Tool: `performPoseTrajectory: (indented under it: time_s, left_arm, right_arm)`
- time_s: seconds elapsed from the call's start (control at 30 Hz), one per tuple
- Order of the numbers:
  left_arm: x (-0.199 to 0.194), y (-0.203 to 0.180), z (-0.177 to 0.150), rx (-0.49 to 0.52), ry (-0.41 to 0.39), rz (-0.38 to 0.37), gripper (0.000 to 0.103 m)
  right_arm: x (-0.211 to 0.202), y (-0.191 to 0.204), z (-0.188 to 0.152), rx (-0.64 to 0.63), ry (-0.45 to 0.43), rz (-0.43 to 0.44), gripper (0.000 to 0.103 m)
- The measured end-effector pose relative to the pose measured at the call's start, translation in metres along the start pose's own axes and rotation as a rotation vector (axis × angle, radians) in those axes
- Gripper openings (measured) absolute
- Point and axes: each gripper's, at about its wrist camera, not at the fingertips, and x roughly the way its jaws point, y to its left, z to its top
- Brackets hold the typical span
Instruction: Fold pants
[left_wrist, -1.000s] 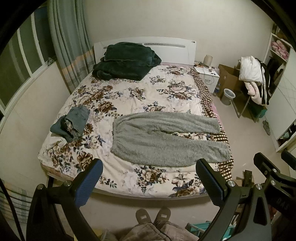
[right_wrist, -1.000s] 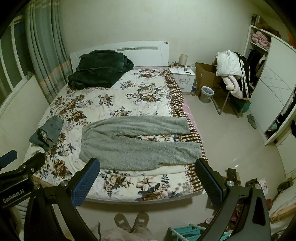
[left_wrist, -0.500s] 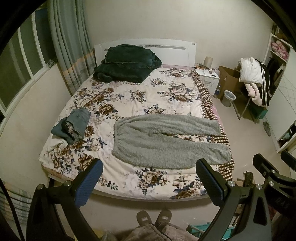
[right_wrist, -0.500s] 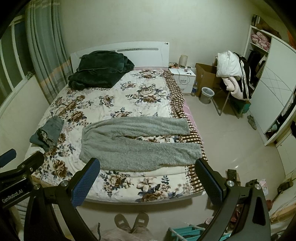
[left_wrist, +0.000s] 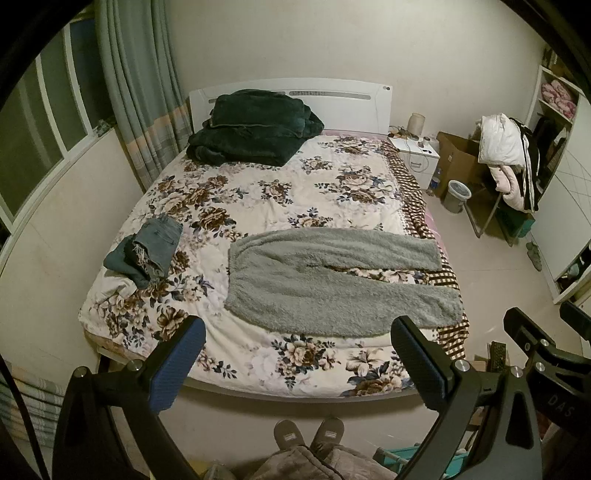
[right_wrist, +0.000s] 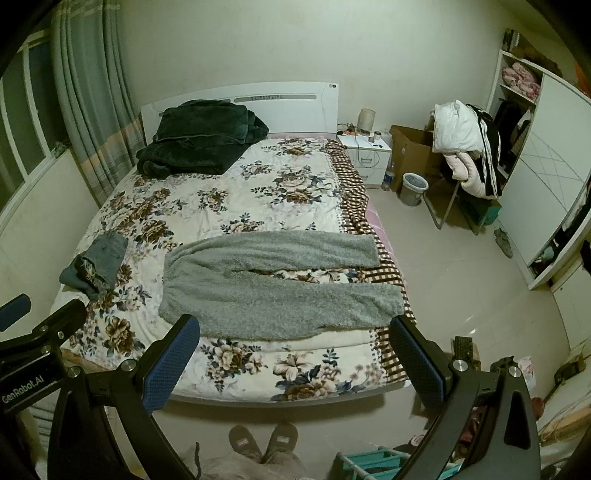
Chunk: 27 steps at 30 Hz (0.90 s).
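Both grippers are black angular frames with silver screws and blue textured pads: the left gripper (left_wrist: 295, 354) and the right gripper (right_wrist: 293, 352). White lettering marks the frames ("GenRobot.AI" is legible). Beneath them, grey slippers (left_wrist: 308, 435) and brownish trousers.

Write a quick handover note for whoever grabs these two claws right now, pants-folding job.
Left claw: open, empty, held above the foot of the bed.
Right claw: open, empty, likewise short of the bed.
Grey fleece pants: spread flat across the floral quilt, waist toward the window side, both legs reaching the bed's right edge, slightly parted.
A small folded pile of jeans sits left of them.
Done: pants laid out.
Left: every fold; nothing gripped yet.
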Motion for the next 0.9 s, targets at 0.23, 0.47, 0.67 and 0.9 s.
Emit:
performPoseTrajectory:
  time_s: [0.23,0.47,0.67,0.9]
  left_arm:
    - [0.0006,0.0006,-0.0003,0.001,0.002,-0.002,0.103]
    - [0.0002,-0.0017,-0.0015,0.003,-0.002,-0.001,0.103]
    - [-0.0003,-0.001,-0.0001,0.001,-0.005,0.002,0.103]
    - [-0.0022,0.0003,0.0054,0.0,-0.009,0.004,0.103]
  right_arm:
    - [0.0001,0.0003,-0.0007,-0.001,0.001,-0.001,0.103]
    - [0.0003,-0.0002,-0.0007,0.0,0.0,0.0,0.103]
    - [0.0003,-0.0006,-0.001,0.0,0.0,0.0,0.103]
    - [0.0,-0.0004,-0.0004,0.0,0.001,0.002,0.103]
